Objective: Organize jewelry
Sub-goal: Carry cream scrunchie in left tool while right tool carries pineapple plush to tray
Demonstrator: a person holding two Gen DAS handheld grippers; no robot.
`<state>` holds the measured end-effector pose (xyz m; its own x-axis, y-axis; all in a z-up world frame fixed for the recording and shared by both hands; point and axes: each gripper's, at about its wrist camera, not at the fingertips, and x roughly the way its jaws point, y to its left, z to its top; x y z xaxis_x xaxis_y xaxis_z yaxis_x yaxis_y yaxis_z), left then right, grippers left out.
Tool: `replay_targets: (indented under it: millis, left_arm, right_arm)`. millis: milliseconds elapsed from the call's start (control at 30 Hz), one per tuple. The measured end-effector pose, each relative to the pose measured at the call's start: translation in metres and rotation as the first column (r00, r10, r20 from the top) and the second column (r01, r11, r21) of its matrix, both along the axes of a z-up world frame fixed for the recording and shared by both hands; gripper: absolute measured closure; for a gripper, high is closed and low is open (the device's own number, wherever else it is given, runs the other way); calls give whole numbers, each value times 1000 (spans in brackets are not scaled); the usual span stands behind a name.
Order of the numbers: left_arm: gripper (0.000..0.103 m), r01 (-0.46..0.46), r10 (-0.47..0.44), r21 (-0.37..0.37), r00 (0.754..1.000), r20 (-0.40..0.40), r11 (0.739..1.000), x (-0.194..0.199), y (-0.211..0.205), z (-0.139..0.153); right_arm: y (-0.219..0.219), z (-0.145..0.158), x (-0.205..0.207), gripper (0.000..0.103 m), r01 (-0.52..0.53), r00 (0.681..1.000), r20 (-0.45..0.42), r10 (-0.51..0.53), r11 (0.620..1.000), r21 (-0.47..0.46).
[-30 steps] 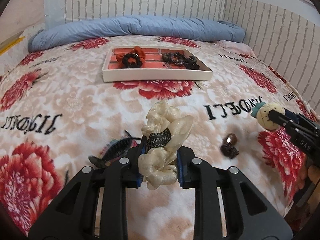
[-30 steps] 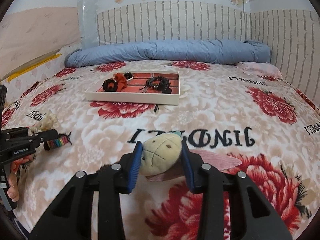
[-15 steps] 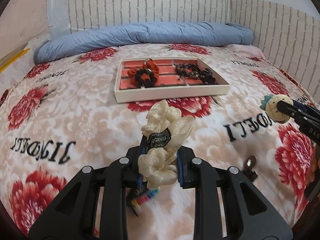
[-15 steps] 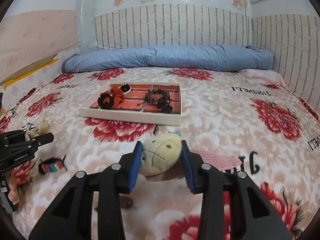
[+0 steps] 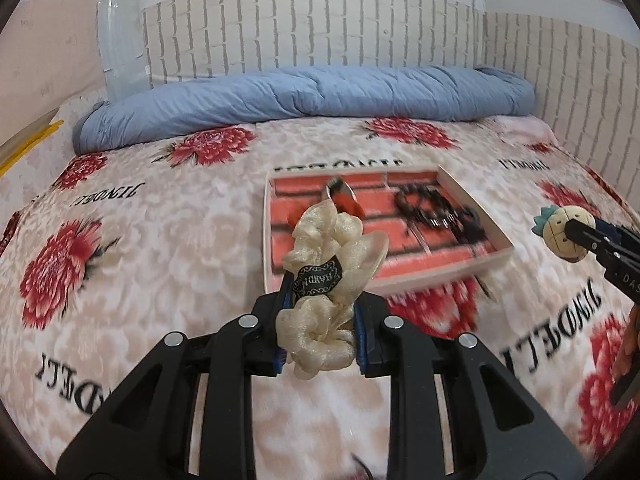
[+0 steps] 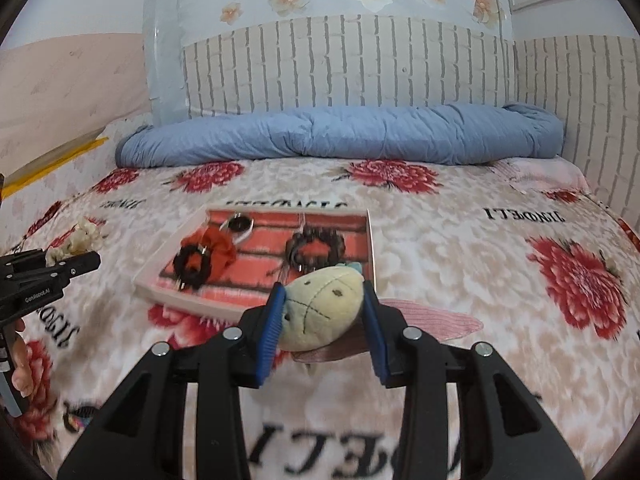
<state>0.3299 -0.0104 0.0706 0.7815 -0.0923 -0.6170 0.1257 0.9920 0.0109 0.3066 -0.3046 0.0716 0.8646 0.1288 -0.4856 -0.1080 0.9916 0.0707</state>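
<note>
- While both grippers carry their loads, the left wrist view shows the tray point(image 5: 496, 249) much nearer than a second ago: it sat far up the bed then and now lies just ahead of the left gripper point(image 5: 320, 320), partly behind its load. The rainbow hair clip and the small dark piece seen on the blanket earlier have dropped out of this view.
- Left gripper clamped on the cream scrunchie point(image 5: 332, 272), pads squeezing its lower folds. Sheer, shiny, ruffled fabric with a black woven label across the middle; soft, bunches under the pinch.
- Right edge of this view: the right gripper point(image 5: 576, 236) holding the pineapple plush clip point(image 5: 564, 232), above the blanket point(image 5: 160, 240) just beside the tray's right end.
- Right wrist view: same closing-in; the tray point(image 6: 188, 300), well off a second ago, now lies directly ahead, its near rim partly hidden by the load.
- Right gripper point(image 6: 324, 320) shut on the plush clip, a pale yellow stitched head with a pink leaf-shaped piece trailing right.
- Tray holds a red scrunchie point(image 6: 216, 244), a black ring tie point(image 6: 192, 266) and dark beaded bands point(image 6: 316, 250).
- Judgement: transport nearly done; dropping both pieces into the tray looks next.
</note>
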Motion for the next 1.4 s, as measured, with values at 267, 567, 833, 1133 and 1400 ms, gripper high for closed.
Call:
replay_targets:
  millis: [267, 567, 833, 1133, 1400]
  left_arm:
    - [79, -11, 11, -24, 1000, 9, 1000, 54, 7, -1]
    - [78, 33, -34, -35, 999, -32, 999, 101, -3, -23]
    - [78, 35, -39, -55, 997, -70, 998, 111, -7, -59]
    - [75, 48, -48, -5, 996, -76, 999, 111, -19, -76]
    - [72, 40, -42, -24, 993, -115, 999, 121, -13, -87]
  right_arm:
    - [3, 3, 53, 64, -6, 1000, 23, 5, 999, 48]
    - [12, -20, 95, 64, -20, 1000, 5, 19, 998, 55]
    - [21, -50, 106, 64, -26, 999, -29, 27, 998, 53]
    - [37, -63, 111, 64, -52, 998, -27, 53, 998, 29]
    - [34, -77, 123, 64, -16, 998, -65, 16, 1000, 4]
